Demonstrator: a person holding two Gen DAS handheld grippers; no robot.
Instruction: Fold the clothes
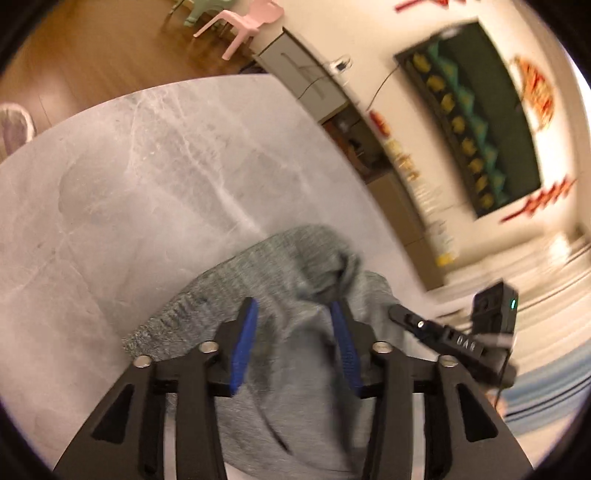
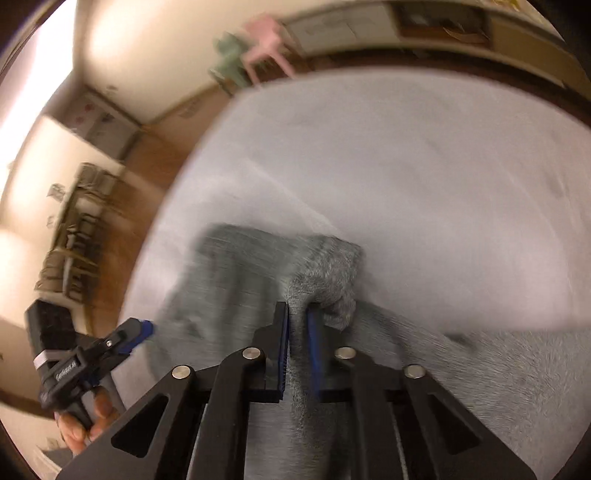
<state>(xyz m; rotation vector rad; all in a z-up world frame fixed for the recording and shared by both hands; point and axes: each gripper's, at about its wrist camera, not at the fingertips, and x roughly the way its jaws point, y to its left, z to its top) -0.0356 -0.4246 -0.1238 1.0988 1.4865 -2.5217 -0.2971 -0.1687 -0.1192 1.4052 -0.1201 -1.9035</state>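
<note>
Two grippers work over one grey garment (image 1: 295, 280) on a pale grey table (image 1: 147, 166).

From the left wrist view, the left gripper (image 1: 293, 314) sits low in the middle of the frame. Its blue pads (image 1: 245, 343) stand well apart, about half open. The grey cloth lies under and between them, but the pads do not press on it. The garment fills the lower middle of this frame, bunched up in a hump just above the pads. The right gripper (image 1: 397, 312) pokes in from the right edge, its black tip over the cloth's right side. The picture is blurry there.

From the right wrist view, the right gripper (image 2: 297, 314) is in the lower middle. Its pads (image 2: 283, 350) are almost together, and they pinch a ridge of the grey cloth (image 2: 321, 273) that stands up between them. The rest of the garment spreads to the left and to the lower right on the table (image 2: 406, 166). The left gripper (image 2: 146, 328) shows at the lower left, with a hand (image 2: 85, 424) around its handle. This view is smeared by blur.

A pink chair (image 1: 255, 14) and a green chair (image 1: 201, 9) stand on the brown floor (image 1: 92, 55) at the top. A dark board (image 1: 476, 118) hangs on the wall at the upper right.
</note>
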